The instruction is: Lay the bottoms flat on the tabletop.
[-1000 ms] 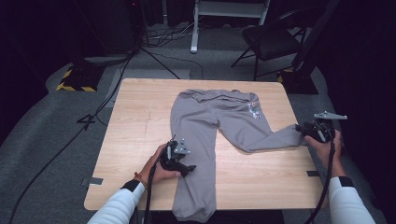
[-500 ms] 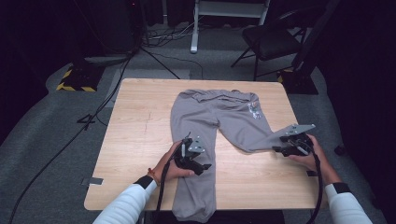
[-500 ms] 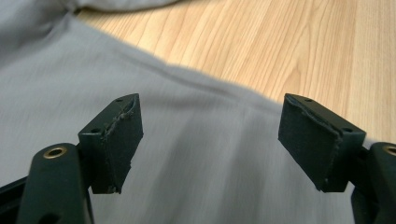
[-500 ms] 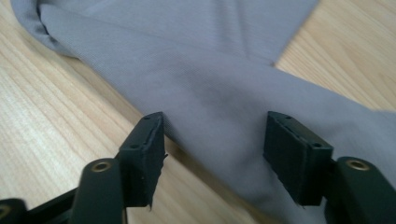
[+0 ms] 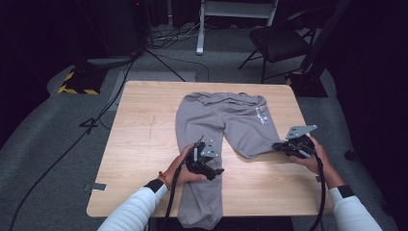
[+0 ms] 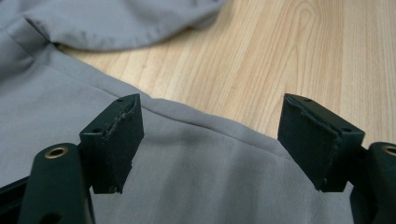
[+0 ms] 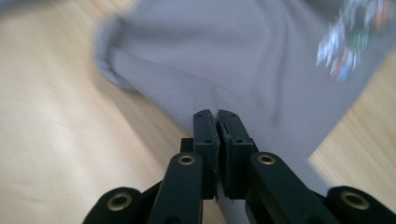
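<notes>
Grey trousers [image 5: 226, 115] lie flat on the wooden table [image 5: 139, 144], waistband at the far side and one leg hanging over the near edge. My left gripper [image 5: 215, 169] hovers over that near leg, and in the left gripper view its jaws [image 6: 210, 140] stand wide open just above the grey cloth [image 6: 196, 177]. Its pads touch nothing. My right gripper [image 5: 275, 145] sits at the end of the other leg. Its jaws have just been closing, and in the right gripper view they [image 7: 217, 115] are shut on the edge of the grey fabric [image 7: 243, 70], near a small coloured print [image 7: 348, 42].
A black chair [image 5: 279, 41] and a white stand [image 5: 199, 29] are behind the table. Cables run across the grey floor at the left, by a black-and-yellow block [image 5: 77, 82]. Bare wood lies left of the trousers and along the near right.
My right gripper has moved left along the table, and the trouser leg's end has come inward with it. The left gripper has shifted a little right onto the near leg.
</notes>
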Demonstrator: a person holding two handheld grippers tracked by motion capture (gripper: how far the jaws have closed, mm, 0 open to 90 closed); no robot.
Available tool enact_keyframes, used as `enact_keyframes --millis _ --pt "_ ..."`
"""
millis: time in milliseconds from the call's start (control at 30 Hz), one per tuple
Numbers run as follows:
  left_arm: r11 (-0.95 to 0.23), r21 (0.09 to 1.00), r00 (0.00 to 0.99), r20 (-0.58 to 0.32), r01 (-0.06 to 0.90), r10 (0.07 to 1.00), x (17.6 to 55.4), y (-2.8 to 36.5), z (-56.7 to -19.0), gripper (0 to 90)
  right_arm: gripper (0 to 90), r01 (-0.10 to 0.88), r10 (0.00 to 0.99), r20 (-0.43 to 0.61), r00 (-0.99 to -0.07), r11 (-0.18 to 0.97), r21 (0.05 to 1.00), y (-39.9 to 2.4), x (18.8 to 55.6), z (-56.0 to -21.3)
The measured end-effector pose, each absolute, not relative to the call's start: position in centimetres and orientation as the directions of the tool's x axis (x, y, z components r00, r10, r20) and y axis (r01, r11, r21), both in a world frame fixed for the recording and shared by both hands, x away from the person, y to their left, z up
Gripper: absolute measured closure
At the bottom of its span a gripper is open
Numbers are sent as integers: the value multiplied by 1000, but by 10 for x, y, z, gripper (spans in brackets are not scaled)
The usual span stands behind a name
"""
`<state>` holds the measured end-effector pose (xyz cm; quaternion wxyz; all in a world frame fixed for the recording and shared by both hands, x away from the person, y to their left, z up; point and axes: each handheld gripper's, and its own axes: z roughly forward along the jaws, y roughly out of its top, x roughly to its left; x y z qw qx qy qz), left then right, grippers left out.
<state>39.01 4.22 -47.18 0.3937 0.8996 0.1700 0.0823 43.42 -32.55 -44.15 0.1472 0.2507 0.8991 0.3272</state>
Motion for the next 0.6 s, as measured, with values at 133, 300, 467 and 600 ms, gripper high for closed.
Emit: enact_keyframes --millis 133,300,467,600 --pt "-621 749 925 29 231 380 390 46 -466 227 864 298 495 -63 -867 616 729 -305 413 -402" --pt "-611 759 924 33 225 381 390 49 -463 228 861 302 467 18 -884 542 784 -286 414 -371" --pt "-615 757 929 30 220 370 390 47 -463 229 852 386 618 -50 -785 550 740 -295 454 -383" --pt "-624 749 934 22 222 358 391 44 -465 230 841 482 718 -77 -691 538 691 -321 490 -415"
